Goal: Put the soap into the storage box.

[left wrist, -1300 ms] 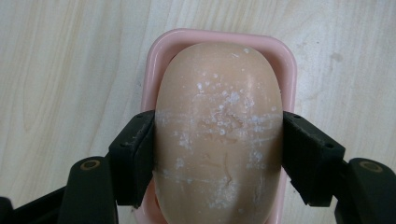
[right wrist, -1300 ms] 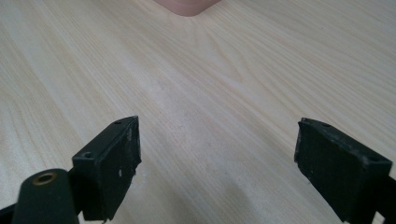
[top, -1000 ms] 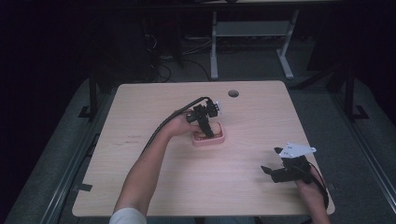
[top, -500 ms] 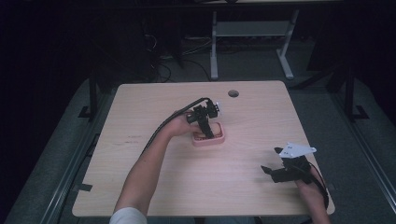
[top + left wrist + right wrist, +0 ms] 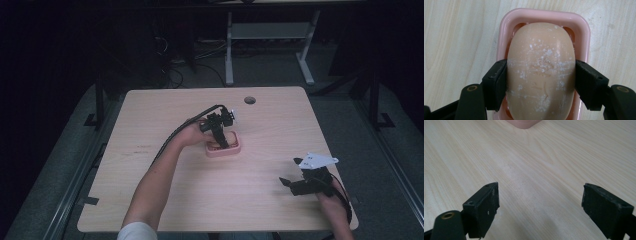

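Soap in the dish, pinched by the left gripper.

Nothing has moved in the last second. The left gripper (image 5: pixel 541 86) pinches the soap (image 5: pixel 541 72) by its sides, in the pink dish (image 5: pixel 584 30). The soap's long way points straight ahead of the jaws. The right gripper (image 5: pixel 541 207), well apart, is wide open and empty.

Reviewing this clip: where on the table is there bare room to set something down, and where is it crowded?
Bare wood runs along the table's left side and far edge, apart from the round cable hole, and across the near middle between the two forearms. It is crowded mid-table, where the left gripper closes on the soap in the pink dish, and at the near right corner under the open right gripper.
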A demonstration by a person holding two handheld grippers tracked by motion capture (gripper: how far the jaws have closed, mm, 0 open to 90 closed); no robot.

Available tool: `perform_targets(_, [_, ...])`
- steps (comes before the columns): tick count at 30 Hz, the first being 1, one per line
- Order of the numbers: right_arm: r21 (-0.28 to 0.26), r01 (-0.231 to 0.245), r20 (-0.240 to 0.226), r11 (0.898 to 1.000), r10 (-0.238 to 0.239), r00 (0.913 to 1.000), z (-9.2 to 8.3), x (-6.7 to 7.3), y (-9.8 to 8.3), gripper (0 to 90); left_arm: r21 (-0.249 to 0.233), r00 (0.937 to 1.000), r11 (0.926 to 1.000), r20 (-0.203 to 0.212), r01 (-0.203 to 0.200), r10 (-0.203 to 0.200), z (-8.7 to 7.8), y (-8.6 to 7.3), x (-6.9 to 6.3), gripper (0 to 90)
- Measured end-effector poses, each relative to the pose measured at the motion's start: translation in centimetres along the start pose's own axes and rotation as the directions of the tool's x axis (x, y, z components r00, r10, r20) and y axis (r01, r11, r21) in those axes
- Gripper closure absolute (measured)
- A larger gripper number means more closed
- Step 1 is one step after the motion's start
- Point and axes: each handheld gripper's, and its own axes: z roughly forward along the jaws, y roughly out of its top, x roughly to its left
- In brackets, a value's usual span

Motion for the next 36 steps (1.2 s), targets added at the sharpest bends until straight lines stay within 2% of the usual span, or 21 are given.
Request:
perform_targets(23, [-0.002, 0.002, 0.003, 1.000, -0.002, 1.0000, 0.0, 0.0, 0.0, 13.9, 0.011, 0.9999, 0.9999, -0.016, -0.006, 0.006, -0.1, 0.0, -0.1, 31.3])
perform_targets(27, [-0.001, 0.002, 0.002, 1.000, -0.002, 1.0000, 0.0, 0.0, 0.0, 14.0, -0.024, 0.9997, 0.9997, -0.026, 0.002, -0.003, -0.7, 0.0, 0.0, 27.2])
perform_targets(36, [0.004, -0.001, 0.000, 1.000, 0.000, 1.0000, 0.0, 0.0, 0.1, 14.0, -0.029, 0.9997, 0.9995, -0.024, -0.011, 0.010, -1.5, -0.2, -0.8, 24.7])
